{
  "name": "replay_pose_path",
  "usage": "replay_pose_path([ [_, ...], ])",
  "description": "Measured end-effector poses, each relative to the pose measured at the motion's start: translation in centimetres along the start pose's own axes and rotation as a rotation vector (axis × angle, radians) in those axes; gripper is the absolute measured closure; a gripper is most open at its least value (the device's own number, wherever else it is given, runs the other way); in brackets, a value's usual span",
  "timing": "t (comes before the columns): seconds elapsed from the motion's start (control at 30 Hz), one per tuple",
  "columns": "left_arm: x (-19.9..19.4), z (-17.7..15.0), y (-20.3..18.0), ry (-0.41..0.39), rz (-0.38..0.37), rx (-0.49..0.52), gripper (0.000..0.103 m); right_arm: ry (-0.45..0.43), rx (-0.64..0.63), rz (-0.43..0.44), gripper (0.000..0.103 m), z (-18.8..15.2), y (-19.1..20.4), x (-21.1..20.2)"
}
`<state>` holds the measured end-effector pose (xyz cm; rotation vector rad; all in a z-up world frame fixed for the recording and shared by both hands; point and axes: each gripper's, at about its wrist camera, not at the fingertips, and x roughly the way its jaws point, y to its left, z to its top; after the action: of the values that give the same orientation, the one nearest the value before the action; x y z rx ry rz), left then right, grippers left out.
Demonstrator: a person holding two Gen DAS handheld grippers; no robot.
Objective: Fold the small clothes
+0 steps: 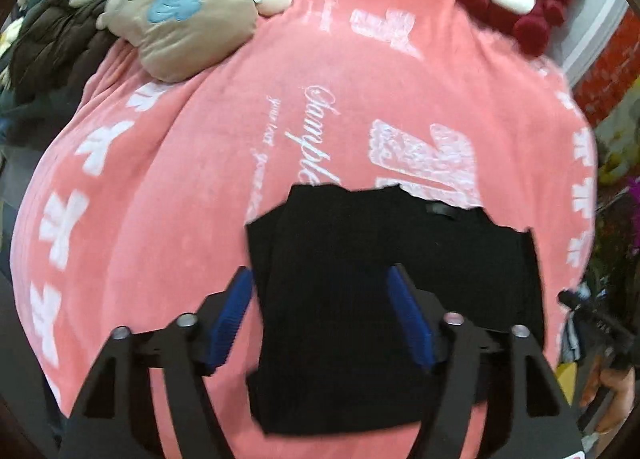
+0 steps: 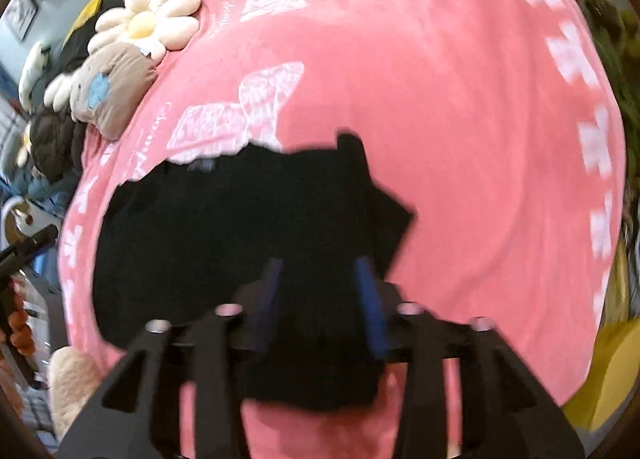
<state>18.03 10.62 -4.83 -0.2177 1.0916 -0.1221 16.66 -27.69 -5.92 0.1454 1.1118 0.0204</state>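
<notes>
Hovering both grippers, left gripper [image 1: 320, 319] and right gripper [image 2: 320, 307], jaws spread and gripping nothing, over the near hem of the black garment [image 1: 380, 279] lying partly folded on the pink blanket [image 1: 160, 199]. Risking pinching blanket pile along with the hem, dragging the fold askew. Farther back, crowding from the plush toys [image 1: 184, 19] looking unlikely.

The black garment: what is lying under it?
The black garment lies on a pink blanket with white print; the print runs under its far edge. Whatever the blanket covers below cannot be seen.
</notes>
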Motion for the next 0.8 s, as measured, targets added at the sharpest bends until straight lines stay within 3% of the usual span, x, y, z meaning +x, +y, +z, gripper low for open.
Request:
replay_pose_path([
  [0.13, 5.1, 2.5, 1.9, 0.091, 0.065, -0.072, 0.034, 0.029, -0.021, -0.031, 0.053, 3.2, 1.1, 4.1],
  [0.17, 6.3, 2.9, 2.4, 0.104, 0.111, -0.087, 0.034, 0.030, -0.023, -0.045, 0.052, 3.6, 1.4, 4.7],
  [0.23, 8.0, 3.5, 2.5, 0.121, 0.102, -0.085, 0.036, 0.060, -0.016, -0.061, 0.054, 4.3, 0.8, 6.7],
  [0.3, 9.6, 4.1, 2.2, 0.153, 0.035, -0.076, 0.056, 0.089, 0.008, -0.028, 0.083, 4.4, 0.1, 7.9],
  [0.33, 10.2, 4.1, 1.7, 0.167, -0.011, -0.070, 0.094, 0.089, 0.022, -0.010, 0.101, 4.4, -0.2, 8.0],
  [0.4, 10.0, 4.6, 1.1, 0.160, -0.063, -0.070, 0.099, 0.028, 0.048, 0.047, 0.101, 4.6, -0.4, 6.4],
  [0.47, 7.5, 4.9, 0.8, 0.076, -0.133, -0.065, 0.099, -0.037, 0.071, 0.103, 0.101, 4.1, -0.5, 3.6],
  [0.6, 0.4, 3.6, 2.1, -0.034, -0.278, -0.097, 0.099, -0.127, 0.019, 0.327, 0.101, 0.7, -0.7, -4.3],
  [0.7, -6.0, 0.0, 3.6, -0.078, -0.374, -0.060, 0.099, -0.175, -0.095, 0.489, 0.101, -3.5, -0.8, -10.3],
  [0.8, -11.5, -3.5, 5.0, -0.109, -0.453, -0.027, 0.099, -0.199, -0.147, 0.536, 0.101, -6.1, -1.3, -14.7],
])
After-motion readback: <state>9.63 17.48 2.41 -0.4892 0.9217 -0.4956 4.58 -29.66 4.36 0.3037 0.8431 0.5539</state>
